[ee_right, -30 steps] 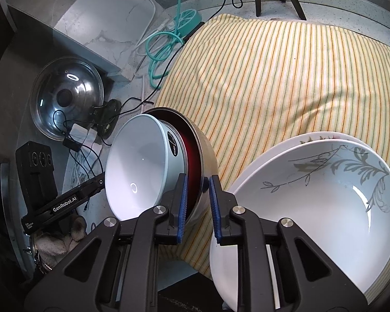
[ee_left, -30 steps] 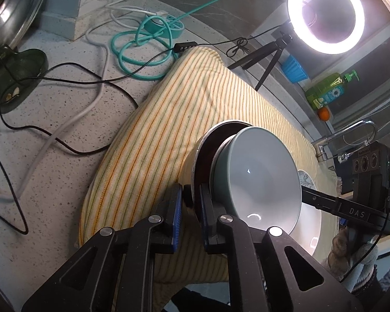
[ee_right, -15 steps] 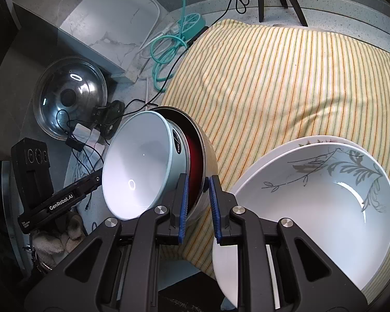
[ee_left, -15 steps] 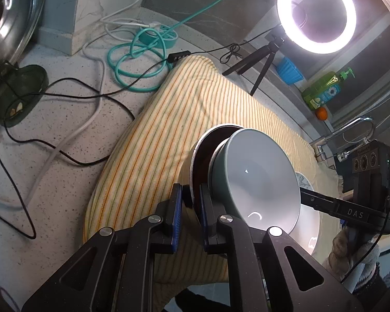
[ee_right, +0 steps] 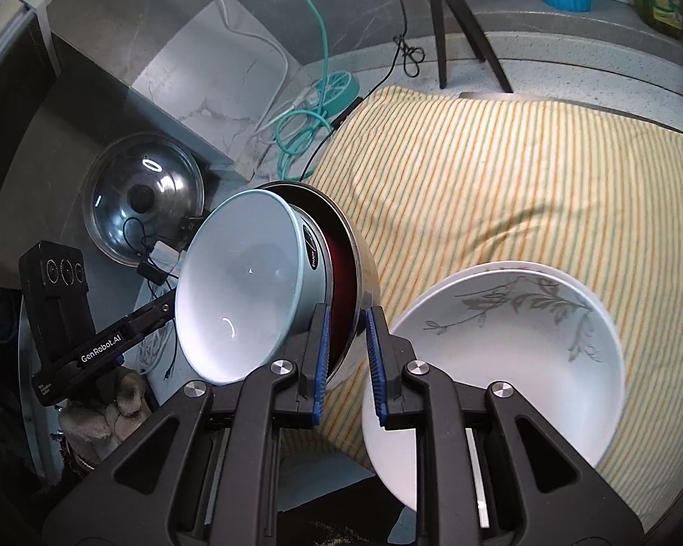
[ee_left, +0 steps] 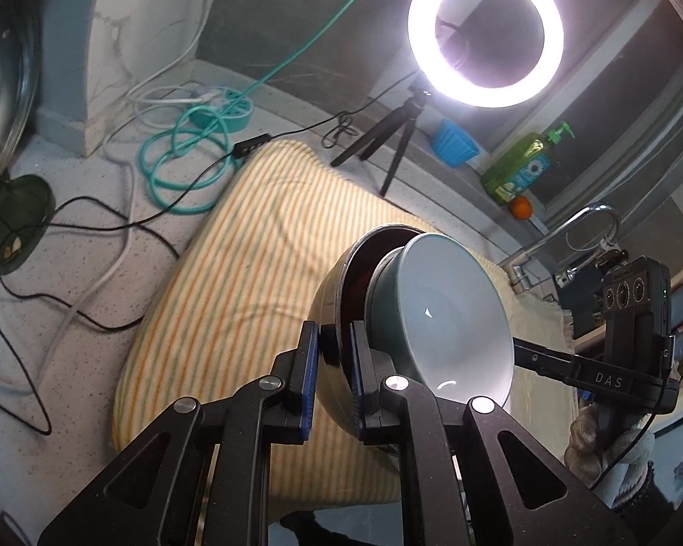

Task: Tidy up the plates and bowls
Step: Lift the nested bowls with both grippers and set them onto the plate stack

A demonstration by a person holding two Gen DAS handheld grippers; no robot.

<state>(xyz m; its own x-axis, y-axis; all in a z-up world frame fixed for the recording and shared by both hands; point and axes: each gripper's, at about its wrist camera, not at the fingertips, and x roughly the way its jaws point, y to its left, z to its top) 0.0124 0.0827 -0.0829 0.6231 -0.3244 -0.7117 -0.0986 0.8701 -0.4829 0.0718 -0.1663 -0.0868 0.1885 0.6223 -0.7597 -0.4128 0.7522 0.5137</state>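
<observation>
- The left gripper (ee_left: 331, 377) pinches the rim of the steel bowl (ee_left: 337, 300), which has a pale bowl (ee_left: 451, 314) nested inside.
- The right gripper (ee_right: 345, 355) is clamped on the same steel rim from the opposite side.
- Over the last second both have raised and tilted the pair further off the striped cloth (ee_left: 250, 273), so the lift looks underway.
- Just right of the right gripper sits the floral bowl (ee_right: 514, 346), stacked in another, a likely destination.
- Beyond lies the worktop (ee_left: 68, 318).

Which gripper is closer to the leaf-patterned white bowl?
Right. The right gripper sits just beside the leaf-patterned white bowl; the left gripper clamps the far rim of the steel bowl.
</observation>
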